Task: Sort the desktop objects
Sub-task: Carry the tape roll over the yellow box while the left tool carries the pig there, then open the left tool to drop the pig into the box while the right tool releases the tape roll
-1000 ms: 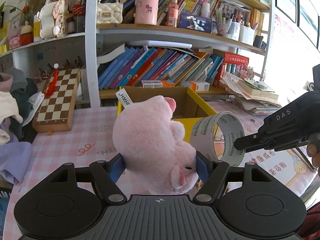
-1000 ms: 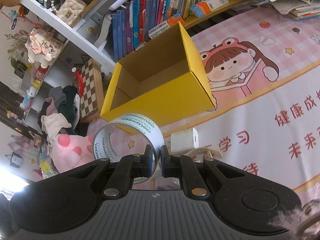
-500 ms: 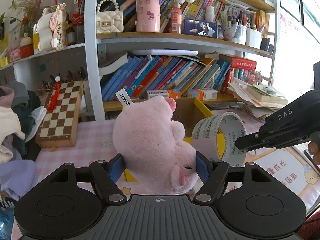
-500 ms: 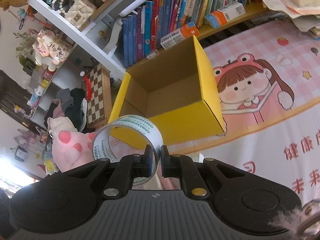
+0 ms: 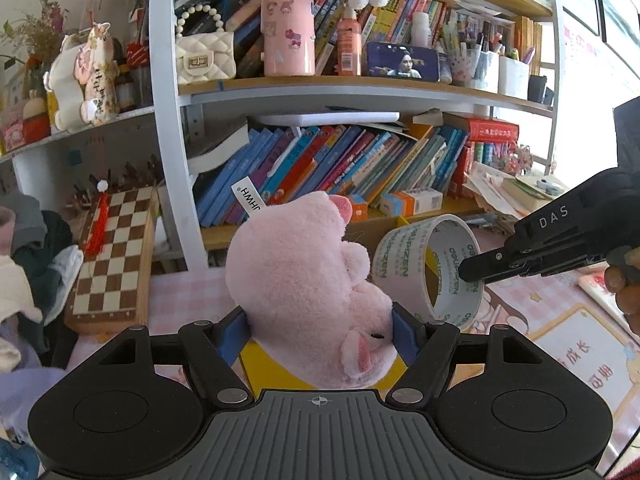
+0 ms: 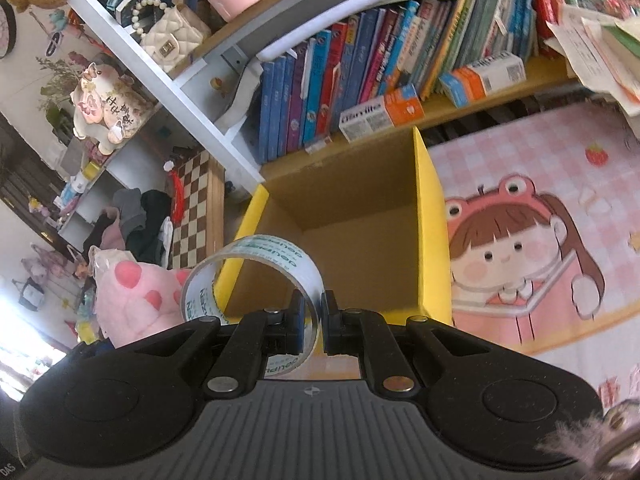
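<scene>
The pink plush pig (image 5: 308,292) is hanging in the air, squeezed from both sides by the left claw (image 5: 320,330). Its blue pads (image 5: 234,334) are pressing into the soft body, so the claw is clamped on the toy. The pig is lying on its side, with its snout pointing up and a white tag sticking out at the far end. In the right wrist view the pig (image 6: 136,300) is showing at the left, just beside the tape.

The roll of clear tape (image 5: 432,270) is being held up just to the right of the pig. The right claw (image 6: 311,320) is pinching the wall of the tape ring (image 6: 256,276), one finger inside the ring and one outside, nearly together.

Both things are hovering at the near left corner of the open yellow box (image 6: 430,216). The box is looking empty inside, with brown cardboard walls. It is sitting on the surface (image 6: 520,160), which is wearing a pink checked cloth with a cartoon girl.

Behind the box a bookshelf (image 5: 360,92) is holding many books. A chessboard (image 5: 114,252) is leaning at the far left, beside a pile of clothes (image 5: 28,256).
</scene>
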{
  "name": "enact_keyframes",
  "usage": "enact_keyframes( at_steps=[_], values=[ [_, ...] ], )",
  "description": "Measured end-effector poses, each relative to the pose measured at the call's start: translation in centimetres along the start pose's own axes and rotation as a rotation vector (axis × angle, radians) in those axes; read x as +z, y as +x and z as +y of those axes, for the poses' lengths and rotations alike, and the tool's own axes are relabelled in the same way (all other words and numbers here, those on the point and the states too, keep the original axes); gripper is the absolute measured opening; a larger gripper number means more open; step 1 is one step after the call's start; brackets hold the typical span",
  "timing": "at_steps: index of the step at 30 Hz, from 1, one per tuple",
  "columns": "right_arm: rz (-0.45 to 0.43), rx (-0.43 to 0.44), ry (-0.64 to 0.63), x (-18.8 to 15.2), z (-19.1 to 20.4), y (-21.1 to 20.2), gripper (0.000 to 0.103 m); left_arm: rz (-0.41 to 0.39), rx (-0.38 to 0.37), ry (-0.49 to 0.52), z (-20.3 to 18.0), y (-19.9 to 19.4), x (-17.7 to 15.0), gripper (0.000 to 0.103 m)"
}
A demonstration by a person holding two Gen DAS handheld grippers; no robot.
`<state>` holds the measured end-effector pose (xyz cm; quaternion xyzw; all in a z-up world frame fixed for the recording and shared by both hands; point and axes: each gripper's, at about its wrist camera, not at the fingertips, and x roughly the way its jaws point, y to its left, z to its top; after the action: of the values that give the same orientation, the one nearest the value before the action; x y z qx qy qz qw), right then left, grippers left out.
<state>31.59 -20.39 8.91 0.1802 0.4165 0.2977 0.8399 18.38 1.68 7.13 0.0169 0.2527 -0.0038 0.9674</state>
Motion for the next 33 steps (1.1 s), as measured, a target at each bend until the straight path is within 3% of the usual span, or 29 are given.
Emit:
enact_keyframes(
  at_steps=[8, 15, 28, 33],
  values=[
    [-0.005, -0.038, -0.105, 2.7, 0.1, 2.8, 0.008, 0.008, 0.014, 0.047, 0.1, 3.2, 1.8, 0.072],
    [0.042, -0.104, -0.229, 4.4, -0.6, 7.0, 0.008, 0.065, 0.015, 0.070, 0.1, 7.1, 2.3, 0.072],
    [0.179, -0.182, -0.581, 5.4, -1.0, 14.5, 0.008, 0.212, 0.002, 0.108, 0.0, 13.7, 1.5, 0.073],
    [0.281, -0.192, -0.769, 4.7, -0.1, 16.9, 0.008, 0.270, -0.017, 0.124, -0.4, 15.7, 0.9, 0.073]
  ],
)
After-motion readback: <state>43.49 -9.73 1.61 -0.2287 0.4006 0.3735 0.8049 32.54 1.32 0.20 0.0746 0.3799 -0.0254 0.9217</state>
